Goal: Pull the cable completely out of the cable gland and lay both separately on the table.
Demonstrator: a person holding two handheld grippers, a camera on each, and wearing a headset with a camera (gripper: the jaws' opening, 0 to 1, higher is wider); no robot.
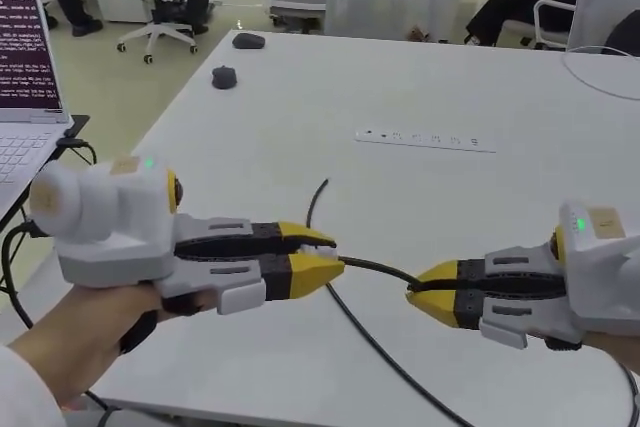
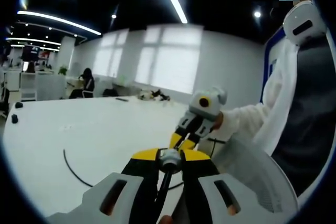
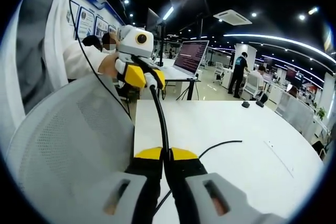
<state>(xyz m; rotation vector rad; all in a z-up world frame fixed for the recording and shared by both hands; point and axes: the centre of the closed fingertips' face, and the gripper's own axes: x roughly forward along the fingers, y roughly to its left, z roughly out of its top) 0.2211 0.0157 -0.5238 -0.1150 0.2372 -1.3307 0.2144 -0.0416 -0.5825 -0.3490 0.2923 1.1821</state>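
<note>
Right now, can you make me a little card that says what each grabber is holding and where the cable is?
Left gripper: shut on the cable gland
Right gripper: shut on the cable
Cable: black, stretched between the grippers, not yet out of the gland
Rest of cable: lies on the table

The left tool (image 1: 322,253) sits level in a hand (image 1: 85,332), white sleeve at the wrist, jaws closed on the cable gland (image 2: 169,157). The right tool (image 1: 412,292) faces it, tips near each other, jaws clamped on the cable (image 1: 378,269).
</note>
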